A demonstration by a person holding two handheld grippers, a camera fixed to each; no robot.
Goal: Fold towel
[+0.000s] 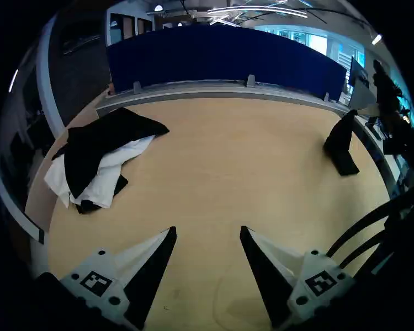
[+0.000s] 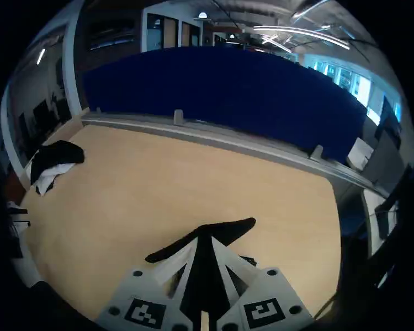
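While the right gripper (image 2: 205, 243) is pressed together, pinching a black towel (image 2: 229, 227) that trails onto the table (image 2: 152, 182) just ahead, the left gripper (image 1: 207, 228) stands spread, holding nothing, above bare wood. Farther left, 1 pile (image 1: 96, 160) of black and white cloth lies near the table edge. A blue divider (image 1: 218, 55) stands behind.
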